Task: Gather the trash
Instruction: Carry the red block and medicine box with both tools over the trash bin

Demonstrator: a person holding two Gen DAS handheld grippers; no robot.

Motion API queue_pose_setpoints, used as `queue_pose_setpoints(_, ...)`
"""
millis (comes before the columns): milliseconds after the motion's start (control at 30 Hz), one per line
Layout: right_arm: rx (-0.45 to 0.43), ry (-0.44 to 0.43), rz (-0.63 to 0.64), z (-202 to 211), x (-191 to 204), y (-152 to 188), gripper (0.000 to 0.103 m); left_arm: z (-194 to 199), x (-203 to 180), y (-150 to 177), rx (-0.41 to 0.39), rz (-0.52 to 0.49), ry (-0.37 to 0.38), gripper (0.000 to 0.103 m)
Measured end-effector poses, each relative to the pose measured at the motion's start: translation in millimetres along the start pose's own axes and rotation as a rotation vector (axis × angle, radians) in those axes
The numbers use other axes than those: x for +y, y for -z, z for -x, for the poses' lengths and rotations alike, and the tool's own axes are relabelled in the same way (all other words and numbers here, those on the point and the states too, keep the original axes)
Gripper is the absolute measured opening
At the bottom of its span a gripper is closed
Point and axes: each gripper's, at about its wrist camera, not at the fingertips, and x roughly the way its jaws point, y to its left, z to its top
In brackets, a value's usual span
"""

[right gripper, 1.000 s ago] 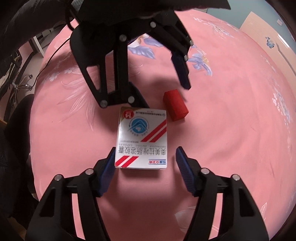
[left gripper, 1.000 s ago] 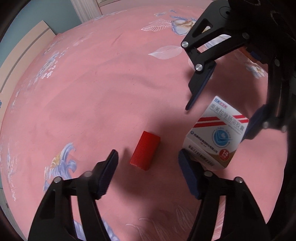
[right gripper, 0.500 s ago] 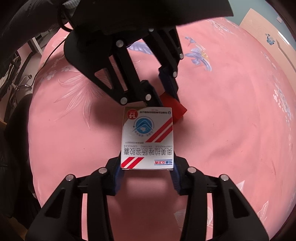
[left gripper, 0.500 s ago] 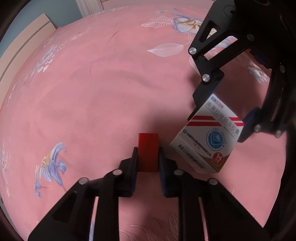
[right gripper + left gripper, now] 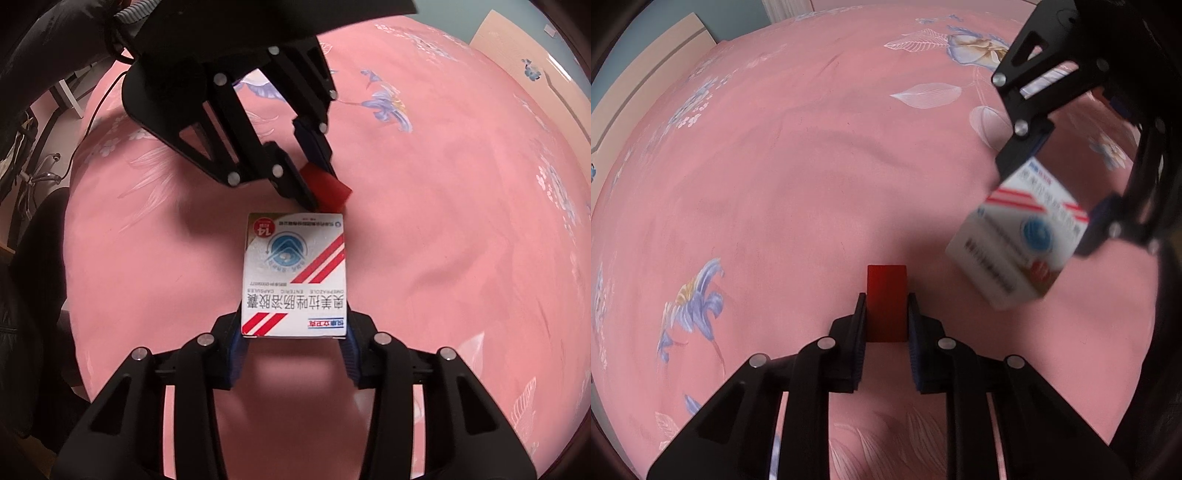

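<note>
Okay, both grippers are loaded right now. My left gripper (image 5: 886,314) sits low centre in the left wrist view, jaws pinched narrow on the red block (image 5: 886,295); the blue pads press its two long sides and its far end sticks out past the fingertips. The block looks clear of the pink bedspread (image 5: 775,184), though I can't say for sure from this angle

My right gripper (image 5: 293,332) is bottom centre in its own view, jaws closed on the near end of the white medicine box (image 5: 295,273). Its jaws have just been closing, with the box between them, and now a pad bears on each side edge. The printed face points at the camera: red diagonal stripes, a blue round logo, a red and gold badge at the far left corner. Most of the box reaches out beyond the pads toward frame centre

From the left wrist view the box (image 5: 1023,243) shows at middle right, tilted and motion-blurred, held by the right gripper (image 5: 1056,192) coming in from the upper right corner. From the right wrist view the left gripper (image 5: 317,177) hangs in from top centre with the block (image 5: 327,186) between its fingers, just above the box's far edge; touching or not, I can't tell

Bedspread has blue flowers and white leaf prints. A person's dark sleeve (image 5: 44,55) is at upper left of the right wrist view
</note>
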Motion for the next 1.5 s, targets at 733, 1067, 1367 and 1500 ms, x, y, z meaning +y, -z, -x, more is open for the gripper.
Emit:
queue_pose_setpoints(733,-0.003,0.058,-0.026,64,79,29,0.043,72,-96,53,0.008,-0.005,-0.019,0.022)
queue_pose_setpoints(1067,-0.032,0.073,-0.011,86,138,53,0.043,90,-144,82,0.014,0.008,-0.034,0.022)
queue_pose_setpoints(1367,-0.036,0.078,-0.001,95,182,66,0.043,102,-188,103,0.001,-0.020,-0.029,0.022)
queue_pose_setpoints(1500,-0.042,0.083,0.015,98,202,71,0.043,106,-207,114,0.001,-0.032,-0.030,0.022)
